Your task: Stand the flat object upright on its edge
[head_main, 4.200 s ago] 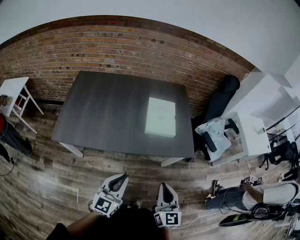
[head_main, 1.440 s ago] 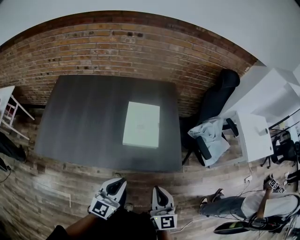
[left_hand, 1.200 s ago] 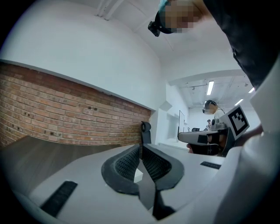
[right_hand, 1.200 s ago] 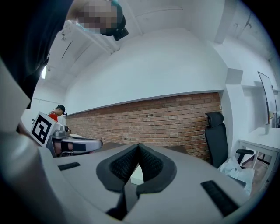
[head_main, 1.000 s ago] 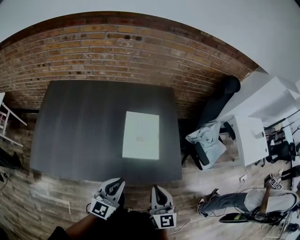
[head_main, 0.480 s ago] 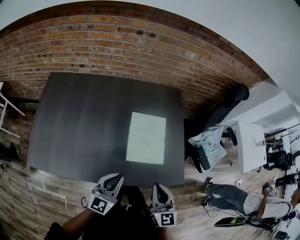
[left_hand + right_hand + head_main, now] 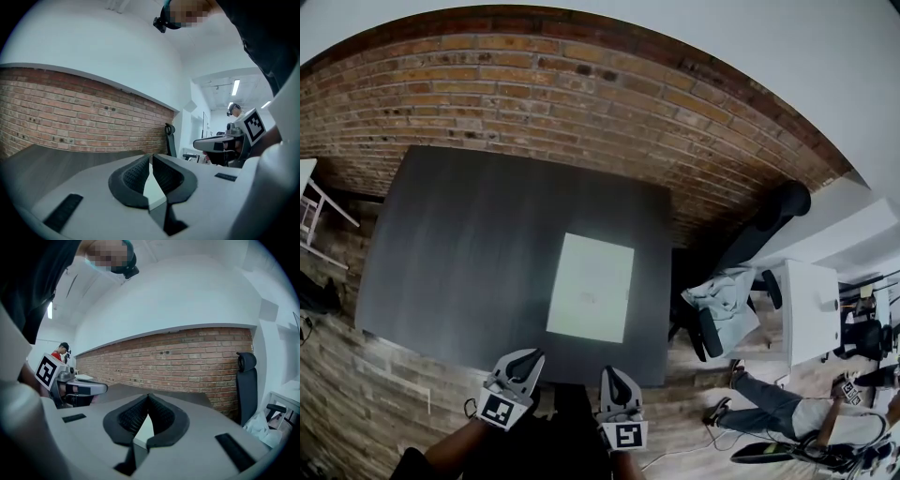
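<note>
A flat white rectangular object [image 7: 592, 287] lies face down on the dark table [image 7: 469, 244], right of centre, its near edge close to the table's front edge. My left gripper [image 7: 532, 354] hangs at the front edge, left of the object, jaws shut and empty. My right gripper [image 7: 608, 372] hangs just off that edge, below the object's near side, also shut and empty. In the left gripper view the shut jaws [image 7: 151, 158] frame a sliver of the white object [image 7: 153, 190]. The right gripper view shows shut jaws [image 7: 148, 397] with the white object [image 7: 143, 429] beyond them.
A brick wall [image 7: 581, 84] runs behind the table. A black office chair [image 7: 769, 220] with pale cloth [image 7: 722, 291] stands right of the table, a white desk [image 7: 814, 309] beyond it. A person [image 7: 787, 412] sits on the floor at right. A white stool [image 7: 314, 192] stands far left.
The view has shifted forward toward the table; the white object now sits nearer both grippers. Both grippers stay shut and low, now at the table's front edge.
</note>
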The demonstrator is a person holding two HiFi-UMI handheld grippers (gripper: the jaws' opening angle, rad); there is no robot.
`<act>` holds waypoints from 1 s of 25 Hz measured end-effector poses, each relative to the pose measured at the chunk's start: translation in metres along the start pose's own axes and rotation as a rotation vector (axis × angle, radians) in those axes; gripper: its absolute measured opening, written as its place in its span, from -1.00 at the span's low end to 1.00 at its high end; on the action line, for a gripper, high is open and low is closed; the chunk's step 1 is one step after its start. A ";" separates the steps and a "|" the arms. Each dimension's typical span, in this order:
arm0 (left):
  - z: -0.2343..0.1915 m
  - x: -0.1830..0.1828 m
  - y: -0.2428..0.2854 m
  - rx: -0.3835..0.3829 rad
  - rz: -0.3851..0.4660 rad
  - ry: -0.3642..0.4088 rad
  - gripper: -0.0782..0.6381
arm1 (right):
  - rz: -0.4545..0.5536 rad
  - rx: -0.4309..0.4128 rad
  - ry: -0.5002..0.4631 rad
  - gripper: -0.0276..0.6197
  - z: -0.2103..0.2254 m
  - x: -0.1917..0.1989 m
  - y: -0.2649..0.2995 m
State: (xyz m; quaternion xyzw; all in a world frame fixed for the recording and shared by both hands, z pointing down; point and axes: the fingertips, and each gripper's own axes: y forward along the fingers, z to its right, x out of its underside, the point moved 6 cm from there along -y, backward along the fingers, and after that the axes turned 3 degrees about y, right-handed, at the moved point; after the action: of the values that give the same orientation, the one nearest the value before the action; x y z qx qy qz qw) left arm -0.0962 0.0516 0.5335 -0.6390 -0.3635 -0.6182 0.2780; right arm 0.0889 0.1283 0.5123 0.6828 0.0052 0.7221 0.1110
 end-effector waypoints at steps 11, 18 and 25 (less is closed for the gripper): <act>0.000 0.046 0.047 -0.092 -0.076 0.015 -0.64 | -0.066 -0.050 0.008 -0.84 0.055 0.041 0.023; -0.007 0.085 0.062 -0.088 -0.151 0.033 -0.64 | -0.097 -0.046 0.036 -0.84 0.082 0.072 0.033; -0.014 0.112 0.067 -0.061 -0.189 0.085 -0.64 | -0.140 -0.046 0.033 -0.84 0.101 0.100 0.037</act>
State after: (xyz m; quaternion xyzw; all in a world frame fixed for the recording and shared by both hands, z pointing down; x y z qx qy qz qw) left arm -0.0536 0.0155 0.6523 -0.5832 -0.3911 -0.6791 0.2139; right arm 0.1788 0.0940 0.6237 0.6660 0.0381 0.7236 0.1769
